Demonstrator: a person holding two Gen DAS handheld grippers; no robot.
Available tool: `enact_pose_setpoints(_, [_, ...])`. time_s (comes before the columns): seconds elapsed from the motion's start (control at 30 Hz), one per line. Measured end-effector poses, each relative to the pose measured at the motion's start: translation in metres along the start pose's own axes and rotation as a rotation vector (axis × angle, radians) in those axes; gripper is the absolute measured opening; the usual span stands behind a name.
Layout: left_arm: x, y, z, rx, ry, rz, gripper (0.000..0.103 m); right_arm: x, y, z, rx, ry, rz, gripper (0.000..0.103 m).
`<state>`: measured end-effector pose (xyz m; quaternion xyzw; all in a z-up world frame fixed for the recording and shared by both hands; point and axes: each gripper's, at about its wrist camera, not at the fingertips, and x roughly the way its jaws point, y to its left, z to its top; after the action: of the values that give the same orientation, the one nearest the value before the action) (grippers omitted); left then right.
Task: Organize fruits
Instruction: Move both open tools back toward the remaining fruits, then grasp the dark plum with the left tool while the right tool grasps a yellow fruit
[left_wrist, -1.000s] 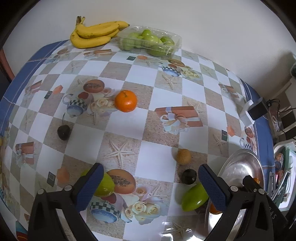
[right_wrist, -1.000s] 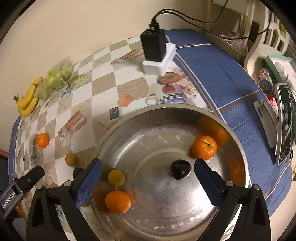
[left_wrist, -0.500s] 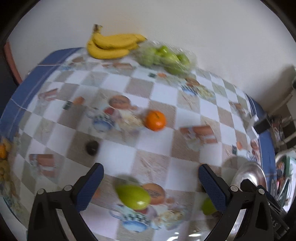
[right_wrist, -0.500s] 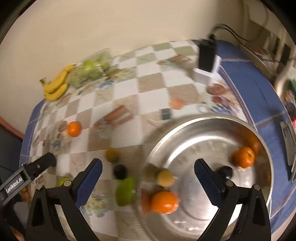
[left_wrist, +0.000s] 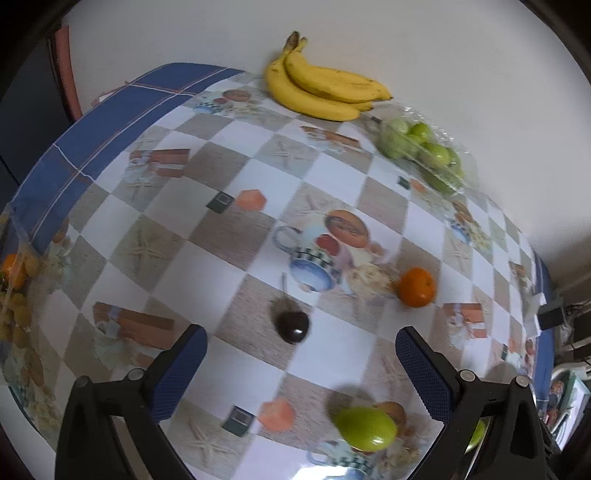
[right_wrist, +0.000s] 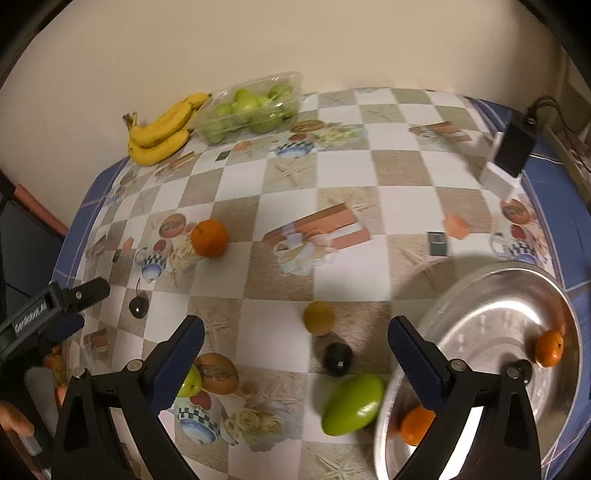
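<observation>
Left gripper (left_wrist: 301, 363): both blue-padded fingers (left_wrist: 181, 371) spread wide apart, nothing between them. Right gripper (right_wrist: 295, 356): fingers (right_wrist: 415, 354) likewise spread, gap unoccupied. A bare fingertip (the person's left hand (right_wrist: 14, 424)) shows beyond the right gripper's left finger.

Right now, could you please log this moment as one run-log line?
left gripper: open, empty | right gripper: open, empty | dark plum: on table, ahead of left gripper | metal bowl: holds oranges

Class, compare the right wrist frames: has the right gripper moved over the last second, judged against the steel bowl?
Yes. The right gripper has swung left: the steel bowl, earlier centred between its fingers, now sits at the right edge.
</observation>
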<state>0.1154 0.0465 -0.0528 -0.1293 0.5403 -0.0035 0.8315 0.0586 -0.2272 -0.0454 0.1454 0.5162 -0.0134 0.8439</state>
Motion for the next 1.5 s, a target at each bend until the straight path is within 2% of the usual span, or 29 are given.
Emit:
enact_pose_setpoints(0.1, [0.011, 0.003, 0.002, 0.006, 0.037, 0.042, 0.103, 0.011, 0.001, 0.001, -0.005, 0.035, -0.025, 0.100])
enact_pose_setpoints(0.23, [0.022, 0.001, 0.003, 0.018, 0.069, 0.046, 0.102, 0.026, -0.004, 0.002, 0.009, 0.070, -0.058, 0.099])
enact_pose_setpoints(0.3, [0.026, -0.001, 0.003, 0.029, 0.074, 0.048, 0.099, 0.031, -0.005, 0.003, 0.005, 0.076, -0.057, 0.099])
enact_pose_setpoints(0.33, [0.029, -0.003, 0.004, 0.036, 0.075, 0.048, 0.094, 0.033, -0.005, 0.003, -0.001, 0.079, -0.059, 0.097])
enact_pose_setpoints(0.37, [0.031, -0.004, 0.004, 0.040, 0.080, 0.048, 0.089, 0.035, -0.005, 0.004, -0.005, 0.081, -0.063, 0.091])
enact_pose_setpoints(0.5, [0.043, -0.001, 0.005, 0.028, 0.109, 0.035, 0.086, 0.043, -0.004, 0.005, -0.011, 0.092, -0.078, 0.070])
enact_pose_setpoints(0.57, [0.047, 0.000, 0.006, 0.021, 0.121, 0.028, 0.079, 0.048, -0.004, 0.004, -0.019, 0.103, -0.092, 0.060])
enact_pose_setpoints(0.67, [0.050, -0.002, 0.006, 0.030, 0.127, 0.033, 0.070, 0.053, -0.007, 0.003, -0.009, 0.115, -0.099, 0.049])
enact_pose_setpoints(0.87, [0.053, -0.002, 0.005, 0.026, 0.143, 0.031, 0.047, 0.054, -0.008, 0.002, -0.003, 0.121, -0.095, 0.037])
enact_pose_setpoints(0.97, [0.056, 0.000, 0.006, 0.014, 0.149, 0.035, 0.039, 0.056, -0.007, 0.002, -0.007, 0.125, -0.099, 0.033])
enact_pose_setpoints(1.17, [0.053, 0.001, 0.004, 0.003, 0.149, 0.018, 0.030, 0.056, -0.008, 0.001, -0.005, 0.126, -0.108, 0.026])
enact_pose_setpoints(1.5, [0.052, -0.002, 0.006, 0.008, 0.139, 0.016, 0.027, 0.050, -0.008, 0.002, 0.007, 0.113, -0.096, 0.026])
